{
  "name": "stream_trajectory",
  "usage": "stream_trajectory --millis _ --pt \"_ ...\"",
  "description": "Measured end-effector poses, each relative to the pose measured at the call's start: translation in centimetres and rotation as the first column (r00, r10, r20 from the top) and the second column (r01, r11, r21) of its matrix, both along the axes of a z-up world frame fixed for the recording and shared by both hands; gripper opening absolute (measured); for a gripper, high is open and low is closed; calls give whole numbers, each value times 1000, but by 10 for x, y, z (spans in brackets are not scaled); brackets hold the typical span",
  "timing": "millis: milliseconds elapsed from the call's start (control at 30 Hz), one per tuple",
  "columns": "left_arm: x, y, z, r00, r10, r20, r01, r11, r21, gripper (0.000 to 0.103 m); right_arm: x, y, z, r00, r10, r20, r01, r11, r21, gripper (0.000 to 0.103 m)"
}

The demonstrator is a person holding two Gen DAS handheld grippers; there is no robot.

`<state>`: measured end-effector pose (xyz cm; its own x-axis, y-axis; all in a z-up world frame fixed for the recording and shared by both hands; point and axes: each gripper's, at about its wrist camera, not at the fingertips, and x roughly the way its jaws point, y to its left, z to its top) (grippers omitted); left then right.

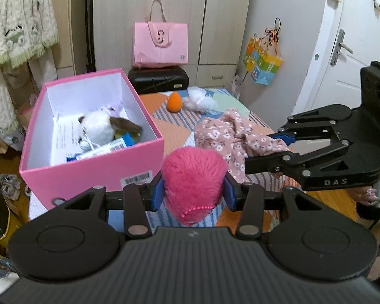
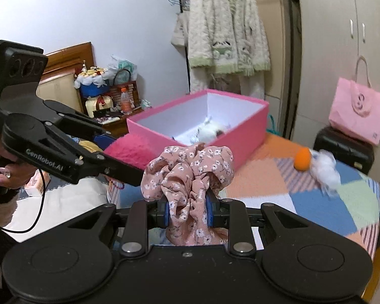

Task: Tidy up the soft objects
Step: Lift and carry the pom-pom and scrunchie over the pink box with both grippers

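Pink pom-pom (image 1: 193, 182) clamped in left fingers (image 1: 156, 193), floral scrunchie (image 2: 190, 174) in right (image 2: 210, 209) — box rim (image 1: 154, 126) near.

I see a patchwork-covered table (image 1: 169, 129). On it sit my pink box (image 1: 93, 174), an orange sponge (image 1: 175, 102) and white fluff (image 1: 198, 100).

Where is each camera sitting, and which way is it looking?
Left wrist view: sits on the left gripper, looking along its fingers at the fluffy hot-pink pompom it clamps; the right gripper enters from the right.

Right wrist view: sits on the right gripper, looking at the pink floral fabric scrunchie it clamps; the left gripper and the person's hand show on the left.

Both views share the open pink cardboard box, orange egg-shaped sponge and white fluffy tuft.
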<state>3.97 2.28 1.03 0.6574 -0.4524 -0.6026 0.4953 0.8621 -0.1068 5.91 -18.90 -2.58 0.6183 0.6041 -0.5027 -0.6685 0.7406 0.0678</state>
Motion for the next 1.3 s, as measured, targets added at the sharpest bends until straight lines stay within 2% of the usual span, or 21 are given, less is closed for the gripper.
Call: stream_trajectory --millis 133,400,600,700,800,900,1033,1100,1200,1300 --pt "8 12 6 999 26 33 -26 1000 -11 45 11 11 9 1000 7 28 -7 1000 3 30" --pt "50 32 15 997 56 58 -53 997 -62 45 48 35 20 999 2 43 -4 999 44 30" --pt "85 50 15 985 139 100 -133 989 -68 45 86 60 31 997 38 74 -42 997 57 31" --pt "102 58 12 969 207 137 -203 978 -41 45 121 73 31 993 113 17 -115 986 121 31" --pt "123 68 8 960 250 130 -248 968 -30 45 147 91 28 989 145 12 -145 983 114 31" --pt "145 77 5 957 269 111 -269 963 -12 45 178 104 27 982 184 -40 -178 977 120 31" --pt "173 82 -7 941 307 141 -318 946 65 45 224 114 23 964 214 -156 -186 966 181 31" --pt "185 80 -11 948 291 126 -302 949 87 45 248 119 17 959 184 -214 -144 971 192 31" --pt "200 76 -15 963 258 83 -266 957 119 45 271 132 7 957 139 -254 -108 985 132 31" --pt "219 74 -22 965 260 31 -262 953 150 45 287 147 0 957 91 -276 -79 995 55 31"
